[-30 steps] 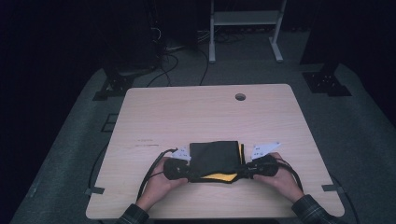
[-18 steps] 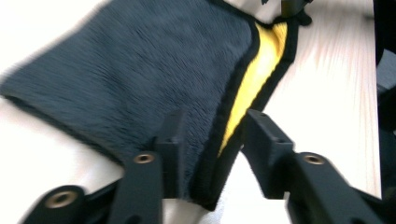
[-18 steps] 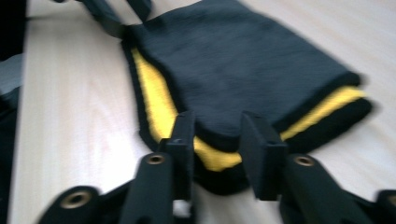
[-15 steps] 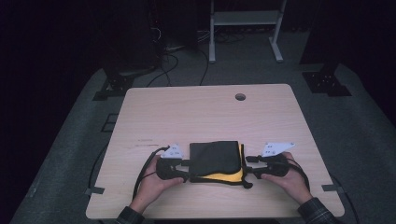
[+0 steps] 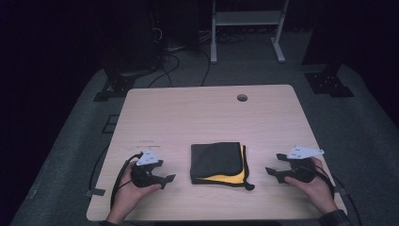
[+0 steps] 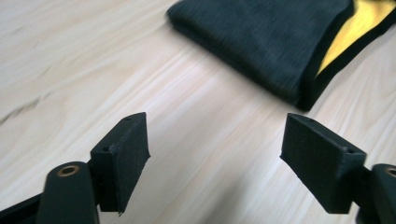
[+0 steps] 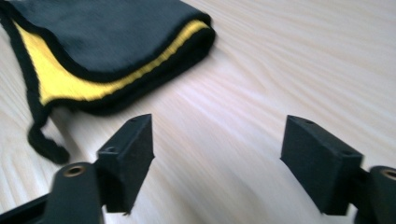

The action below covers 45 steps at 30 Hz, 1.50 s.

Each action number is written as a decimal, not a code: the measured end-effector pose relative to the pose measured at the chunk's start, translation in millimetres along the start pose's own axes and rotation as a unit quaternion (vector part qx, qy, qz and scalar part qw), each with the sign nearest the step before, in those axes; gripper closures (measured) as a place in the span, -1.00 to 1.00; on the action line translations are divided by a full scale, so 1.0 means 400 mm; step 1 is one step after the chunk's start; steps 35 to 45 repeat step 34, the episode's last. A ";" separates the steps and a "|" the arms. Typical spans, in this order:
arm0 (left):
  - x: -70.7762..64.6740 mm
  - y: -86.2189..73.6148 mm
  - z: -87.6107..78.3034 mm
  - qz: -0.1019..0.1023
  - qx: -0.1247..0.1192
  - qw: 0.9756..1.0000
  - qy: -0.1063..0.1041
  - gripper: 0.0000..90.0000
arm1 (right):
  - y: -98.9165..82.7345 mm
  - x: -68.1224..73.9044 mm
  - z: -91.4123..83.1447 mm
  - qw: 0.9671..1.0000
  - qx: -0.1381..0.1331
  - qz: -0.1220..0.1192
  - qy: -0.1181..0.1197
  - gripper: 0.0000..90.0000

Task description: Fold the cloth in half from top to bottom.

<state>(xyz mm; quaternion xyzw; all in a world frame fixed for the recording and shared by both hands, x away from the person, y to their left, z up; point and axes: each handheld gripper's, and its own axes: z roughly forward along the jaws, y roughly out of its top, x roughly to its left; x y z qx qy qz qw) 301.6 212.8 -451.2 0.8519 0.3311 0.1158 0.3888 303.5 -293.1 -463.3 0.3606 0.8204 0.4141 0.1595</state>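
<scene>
Our left gripper [image 5: 170,179] and right gripper [image 5: 270,172], both just spread and empty, flank the folded black-and-yellow cloth [image 5: 217,162]; its loose corner could unfold if snagged.

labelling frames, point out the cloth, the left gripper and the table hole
cloth [image 5: 216,159], high view, middle of the dark top fold
left gripper [image 5: 165,181], high view, between its fingertips
table hole [image 5: 242,98], high view, its centre

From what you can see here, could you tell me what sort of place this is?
Probably a lab or recording studio rather than a home: a bare light wooden table with a cable hole stands on grey carpet, black cables trail past a white metal stand, and the surroundings are dark.
</scene>
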 end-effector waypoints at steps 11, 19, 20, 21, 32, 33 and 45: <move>0.030 -0.091 -0.034 -0.019 0.036 0.998 0.041 -0.71 | -0.082 -0.020 -0.042 0.998 0.045 0.019 -0.040 -0.62; 0.033 -0.126 -0.035 -0.002 0.032 0.998 0.057 -0.88 | -0.097 -0.023 -0.034 0.997 0.051 0.024 -0.048 -0.71; 0.033 -0.126 -0.035 -0.002 0.032 0.998 0.057 -0.93 | -0.097 -0.023 -0.034 0.997 0.051 0.024 -0.048 -0.71; 0.034 -0.127 -0.032 -0.003 0.029 0.998 0.058 -0.97 | -0.099 -0.024 -0.033 0.997 0.046 0.024 -0.049 -0.72; 0.035 -0.130 -0.025 0.000 0.019 0.998 0.055 -1.00 | -0.099 -0.023 -0.033 0.997 0.046 0.024 -0.050 -0.72; 0.035 -0.130 -0.026 0.000 0.019 0.998 0.054 -1.00 | -0.099 -0.023 -0.033 0.997 0.046 0.024 -0.051 -0.72; 0.035 -0.130 -0.025 0.000 0.019 0.998 0.054 -1.00 | -0.099 -0.023 -0.033 0.997 0.046 0.025 -0.051 -0.73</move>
